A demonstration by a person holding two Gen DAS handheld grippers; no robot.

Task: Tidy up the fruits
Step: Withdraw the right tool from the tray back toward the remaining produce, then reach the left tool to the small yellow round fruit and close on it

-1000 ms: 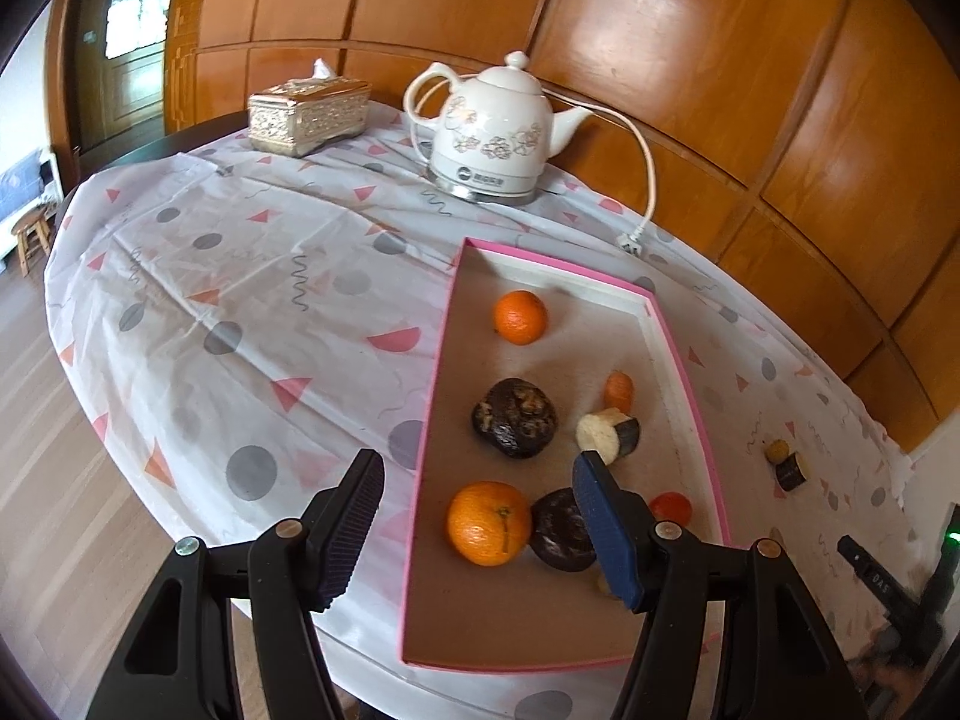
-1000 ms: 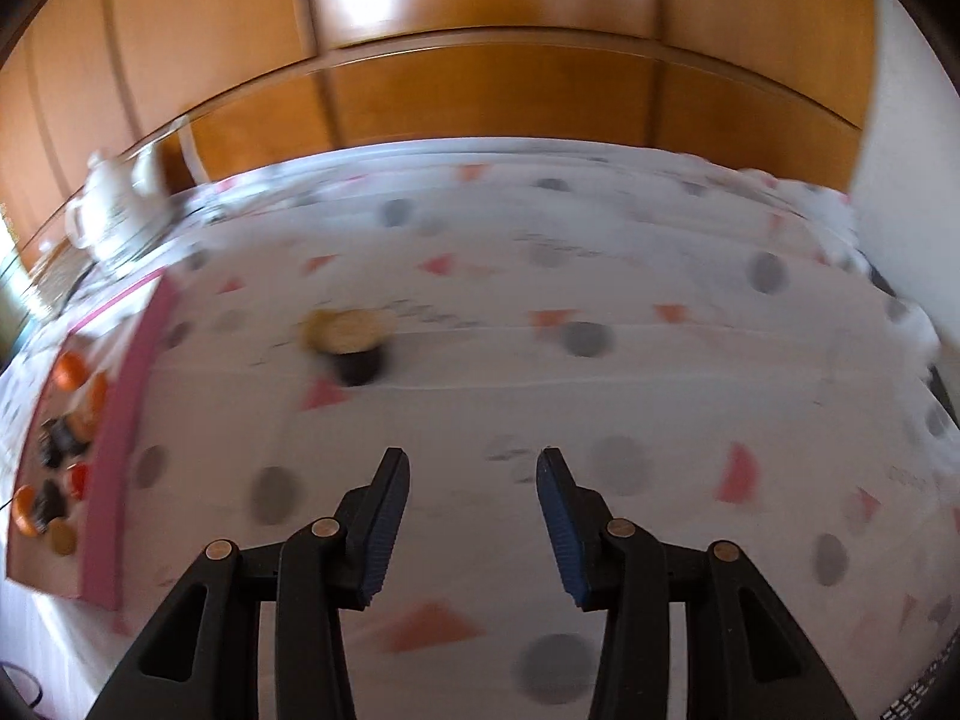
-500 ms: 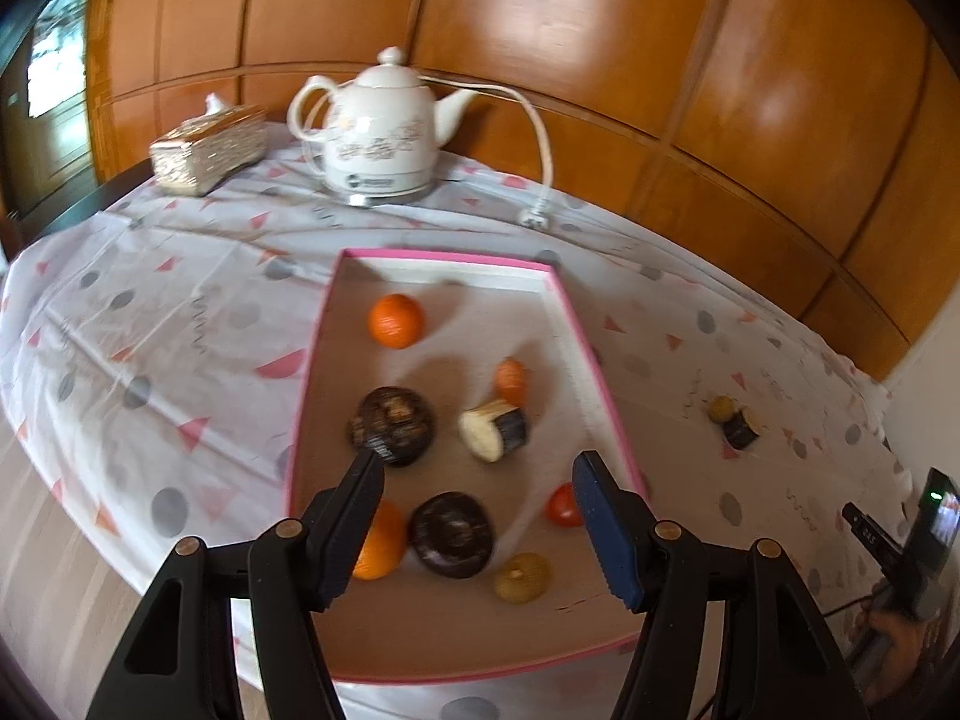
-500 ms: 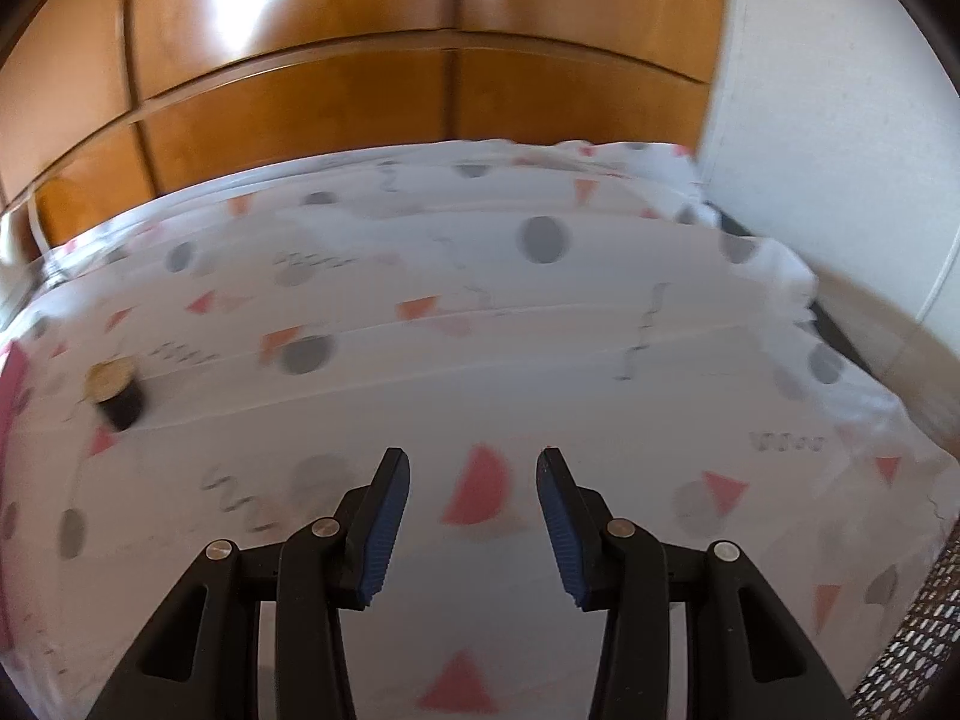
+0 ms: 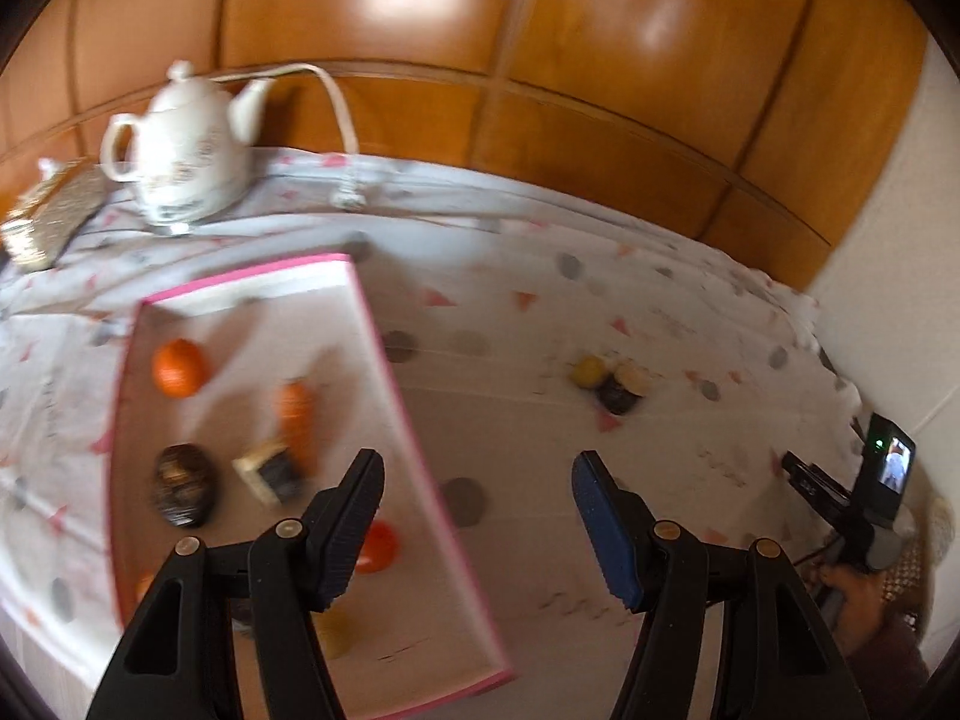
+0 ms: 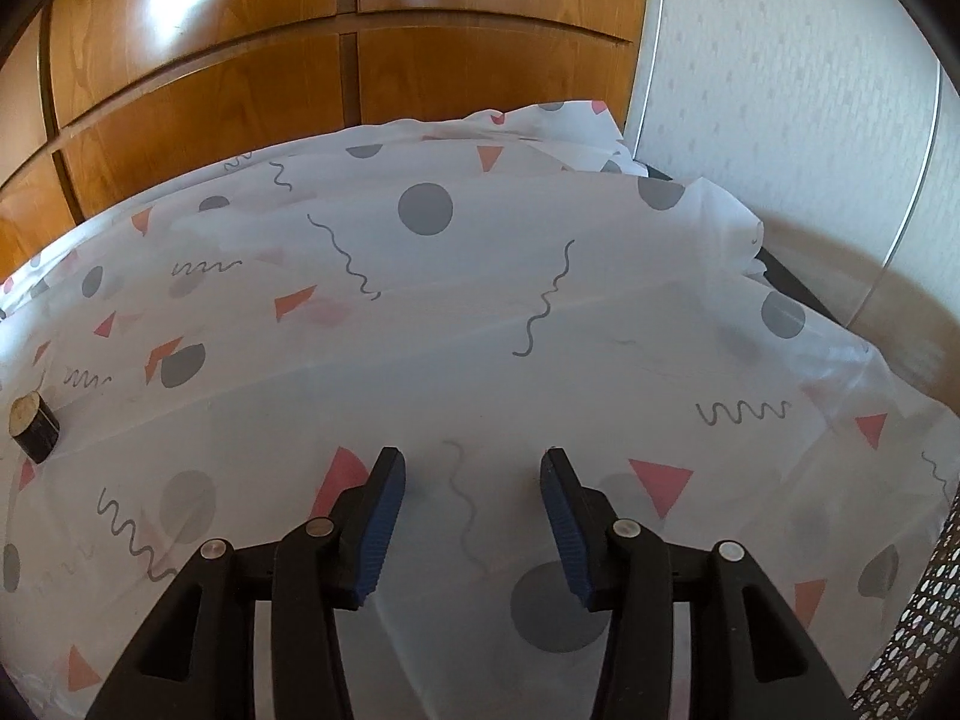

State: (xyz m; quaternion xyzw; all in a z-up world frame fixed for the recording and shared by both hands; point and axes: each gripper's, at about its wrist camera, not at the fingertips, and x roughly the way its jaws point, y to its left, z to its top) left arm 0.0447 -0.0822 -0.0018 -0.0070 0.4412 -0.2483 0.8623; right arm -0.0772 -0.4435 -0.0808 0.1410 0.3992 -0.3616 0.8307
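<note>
Cloth (image 6: 540,360) of thin white fabric, printed with grey dots, coral triangles and grey squiggles, covered the table in both views and lay creased along fold lines. Glossy wood panels (image 5: 540,60) filled the top of each frame.

In the left wrist view a shallow rectangular tray (image 5: 420,480) with a pink rim and a matte tan floor sat at left centre. Blur softened its contents, but I could count two round oranges (image 5: 179,367), one of them half hidden at the lower left rim, one small elongated orange fruit (image 5: 295,405), one dark rough lump (image 5: 185,483), one cut piece (image 5: 270,473) with a pale face and dark skin, one smooth red fruit (image 5: 375,546) and one yellowish fruit (image 5: 333,630) low in the tray. A second dark shape behind the left finger was too hidden to name. Right of centre, on the cloth outside the tray, three small pieces (image 5: 612,381) touched one another: one yellow, one pale, one dark. A white glazed teapot (image 5: 186,162) and a patterned box (image 5: 51,216) stood at upper left.

The left gripper (image 5: 477,528) stood open, nothing between its ribbed pads, over the tray's right rim.

In the right wrist view one cut cylinder (image 6: 33,427) with dark skin and a pale end lay at the left edge. The right gripper (image 6: 471,525) was opening, with only cloth below it.
</note>
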